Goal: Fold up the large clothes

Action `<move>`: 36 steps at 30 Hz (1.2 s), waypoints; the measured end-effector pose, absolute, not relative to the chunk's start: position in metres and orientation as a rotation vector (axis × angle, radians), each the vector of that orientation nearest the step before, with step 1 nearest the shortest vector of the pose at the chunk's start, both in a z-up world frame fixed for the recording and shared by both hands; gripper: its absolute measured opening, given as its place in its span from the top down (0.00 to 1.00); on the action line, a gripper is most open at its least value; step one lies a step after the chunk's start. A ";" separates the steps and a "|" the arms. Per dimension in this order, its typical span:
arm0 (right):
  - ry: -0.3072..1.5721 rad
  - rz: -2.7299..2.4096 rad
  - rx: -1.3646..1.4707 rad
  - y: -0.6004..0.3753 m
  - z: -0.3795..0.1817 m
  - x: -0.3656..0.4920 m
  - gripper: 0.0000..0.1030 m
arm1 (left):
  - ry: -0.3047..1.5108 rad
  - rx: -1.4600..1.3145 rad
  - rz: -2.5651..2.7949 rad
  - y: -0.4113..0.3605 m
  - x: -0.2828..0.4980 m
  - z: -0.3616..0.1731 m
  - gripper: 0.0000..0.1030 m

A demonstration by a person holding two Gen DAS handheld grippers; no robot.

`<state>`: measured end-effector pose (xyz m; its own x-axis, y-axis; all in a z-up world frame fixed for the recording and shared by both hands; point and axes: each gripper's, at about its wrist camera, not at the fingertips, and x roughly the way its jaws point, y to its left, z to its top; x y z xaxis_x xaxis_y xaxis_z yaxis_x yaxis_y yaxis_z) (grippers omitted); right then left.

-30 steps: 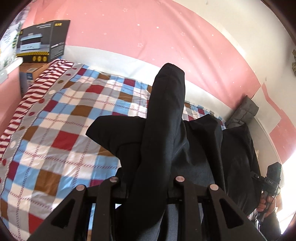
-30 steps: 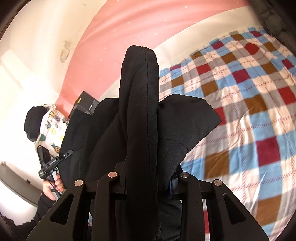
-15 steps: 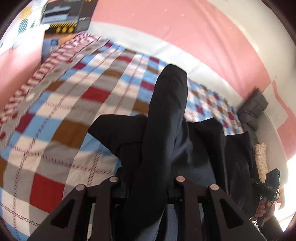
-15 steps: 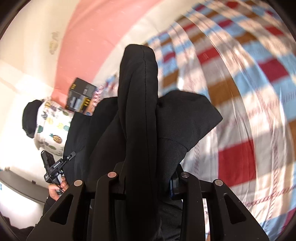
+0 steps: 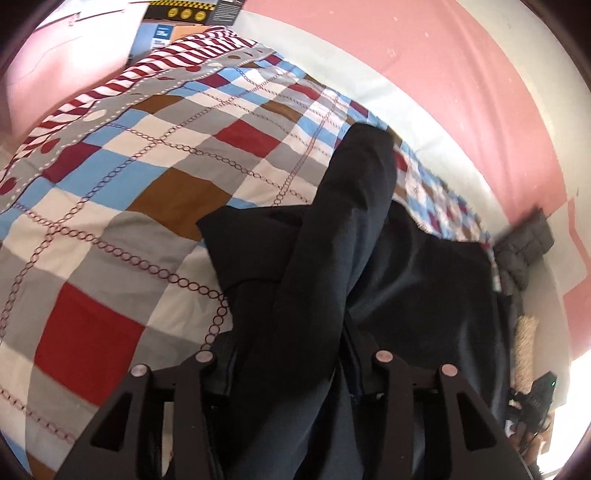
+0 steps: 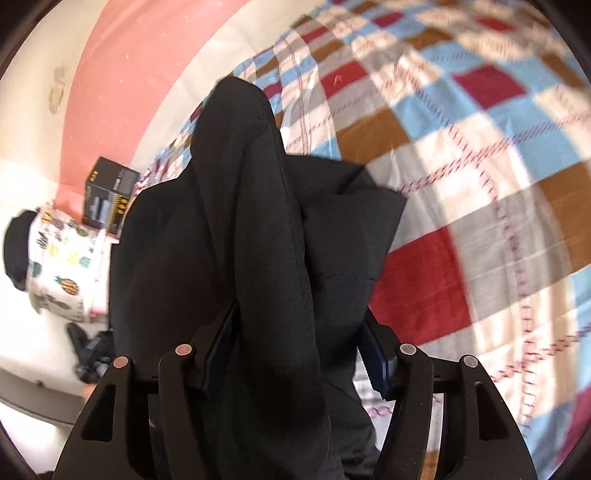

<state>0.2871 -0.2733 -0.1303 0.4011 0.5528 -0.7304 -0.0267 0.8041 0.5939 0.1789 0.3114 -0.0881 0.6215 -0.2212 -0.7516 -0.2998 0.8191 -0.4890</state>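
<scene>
A large black garment [image 5: 343, 221] lies bunched on the checked bed cover [image 5: 147, 166]. One thick fold of it stands up between the jaws of my left gripper [image 5: 291, 373], which are opening, with a thin gap beside the right finger. In the right wrist view another raised fold of the garment [image 6: 240, 166] sits between the jaws of my right gripper [image 6: 295, 354]. These are opening too, and their blue pads [image 6: 376, 365] stand just off the cloth. Both grippers are low over the bed cover [image 6: 480, 147].
A dark cardboard box [image 5: 192, 9] and a red-striped border [image 5: 166, 62] lie at the bed's far end. A grey cushion [image 5: 524, 251] leans on the pink wall. Pineapple-print fabric [image 6: 62, 266] and the box [image 6: 109, 195] sit left in the right wrist view.
Both grippers sank toward the bed with the black folds in them. Their jaws, shut tight on the cloth before, now stand visibly wider apart.
</scene>
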 end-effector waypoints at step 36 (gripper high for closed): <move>0.909 0.149 0.016 -0.179 -0.110 0.333 0.43 | 0.855 -0.263 0.161 0.227 0.241 -0.073 0.65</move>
<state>0.3327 -0.1790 -0.1095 0.6049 0.1353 -0.7848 -0.1217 0.9896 0.0768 0.2407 0.2273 -0.0727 0.6468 0.0347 -0.7619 -0.2446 0.9556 -0.1641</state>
